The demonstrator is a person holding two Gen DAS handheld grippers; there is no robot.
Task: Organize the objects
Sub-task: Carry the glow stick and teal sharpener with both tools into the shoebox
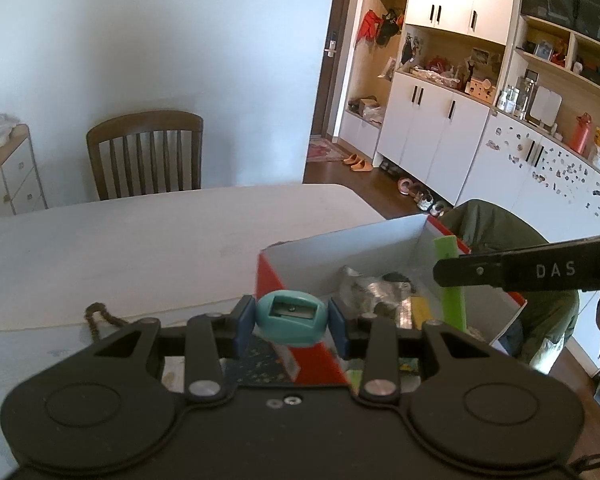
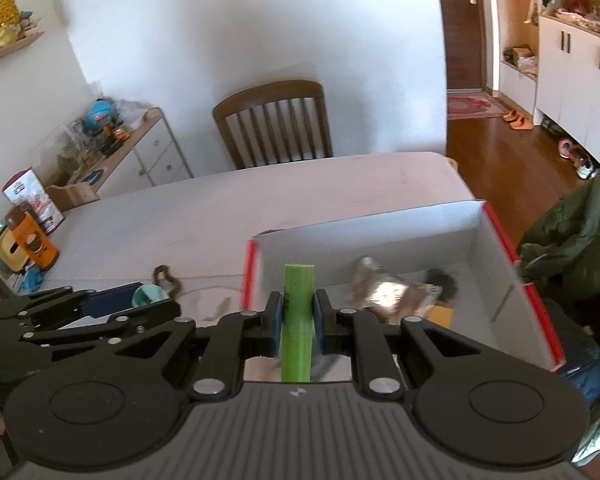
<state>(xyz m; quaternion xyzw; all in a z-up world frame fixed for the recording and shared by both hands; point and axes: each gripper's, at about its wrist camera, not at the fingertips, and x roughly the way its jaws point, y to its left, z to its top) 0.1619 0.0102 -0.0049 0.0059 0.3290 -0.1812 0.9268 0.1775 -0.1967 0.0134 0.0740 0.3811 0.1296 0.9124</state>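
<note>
Where black finger [image 1: 540,272] crosses: white "DAS".

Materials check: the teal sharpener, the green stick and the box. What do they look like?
Teal sharpener: matte moulded plastic, rounded shell, with a metal-looking blade and screw. Green stick: smooth, uniform colour, likely plastic; cannot tell what it contains. Box: thin, folded walls, white inside and red outside, looks like cardboard.

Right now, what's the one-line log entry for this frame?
left gripper: shut on teal sharpener | right gripper: shut on green tube | both at red box, items unreleased
</note>
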